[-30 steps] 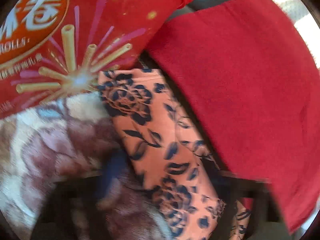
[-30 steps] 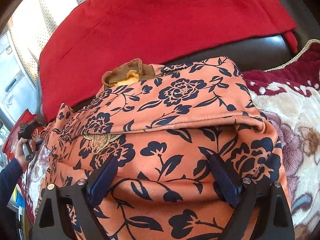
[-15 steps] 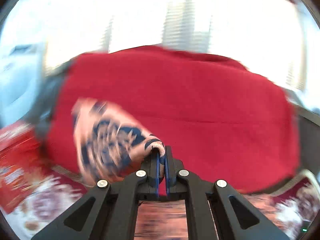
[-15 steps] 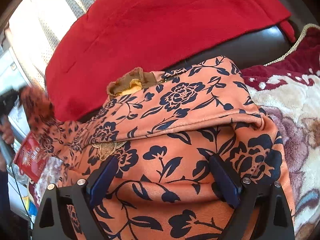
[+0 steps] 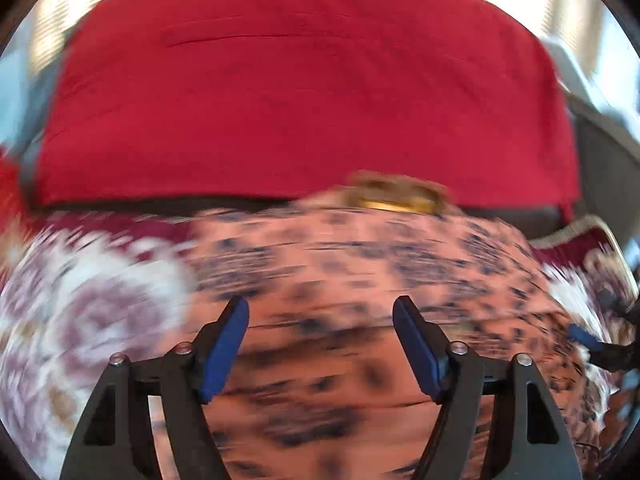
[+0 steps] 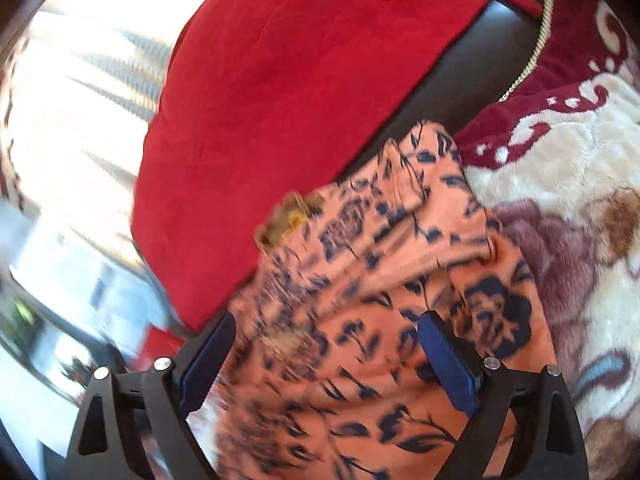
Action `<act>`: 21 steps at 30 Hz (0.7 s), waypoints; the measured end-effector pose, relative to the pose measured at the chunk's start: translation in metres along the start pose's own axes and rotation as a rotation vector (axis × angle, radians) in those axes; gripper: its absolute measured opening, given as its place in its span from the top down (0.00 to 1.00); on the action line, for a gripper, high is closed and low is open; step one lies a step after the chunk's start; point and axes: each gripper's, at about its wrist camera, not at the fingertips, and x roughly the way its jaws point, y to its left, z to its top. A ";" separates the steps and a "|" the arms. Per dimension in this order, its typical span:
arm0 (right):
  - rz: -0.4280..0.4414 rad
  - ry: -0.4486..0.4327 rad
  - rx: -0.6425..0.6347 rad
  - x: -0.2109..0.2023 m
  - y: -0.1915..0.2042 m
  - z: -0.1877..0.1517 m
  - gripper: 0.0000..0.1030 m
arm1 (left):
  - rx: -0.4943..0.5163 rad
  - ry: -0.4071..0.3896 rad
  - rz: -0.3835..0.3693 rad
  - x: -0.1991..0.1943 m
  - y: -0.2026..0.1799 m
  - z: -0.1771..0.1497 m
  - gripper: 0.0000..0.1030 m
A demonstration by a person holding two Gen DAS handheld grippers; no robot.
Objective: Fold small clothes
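Observation:
An orange garment with navy flowers lies bunched on a plush blanket, its brown collar at the far edge. My left gripper hovers over the garment's middle with its jaws opening. The cloth shows blurred beneath them and neither pad presses on it. In the right wrist view the same garment runs tilted, collar at its left. My right gripper stands open with its fingers wide above the cloth, gripping nothing.
A big red cushion leans on the dark leather sofa back just behind the garment. The cream and maroon floral blanket covers the seat on both sides. Bright window blinds lie beyond.
Half a second ago my left gripper was shut on a sleeve end held in the air. It has swung over the garment, let go and opened. The right wrist view has rolled.

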 end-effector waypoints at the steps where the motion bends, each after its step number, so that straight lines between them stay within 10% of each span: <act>1: 0.019 -0.001 0.035 0.002 -0.001 0.007 0.09 | -0.044 -0.002 0.020 0.004 0.022 -0.010 0.27; 13: -0.176 -0.005 0.312 0.086 -0.017 0.061 0.12 | -0.303 0.007 0.069 0.015 0.127 -0.057 0.27; 14: -0.231 -0.024 0.270 0.090 -0.012 0.066 0.19 | -0.311 0.003 0.063 0.016 0.128 -0.057 0.27; 16: -0.357 0.017 0.211 0.103 -0.008 0.069 0.95 | -0.317 0.000 0.052 0.017 0.126 -0.053 0.27; 21: -0.341 -0.078 -0.014 0.071 0.059 0.067 0.96 | -0.263 -0.031 0.033 0.014 0.110 -0.038 0.27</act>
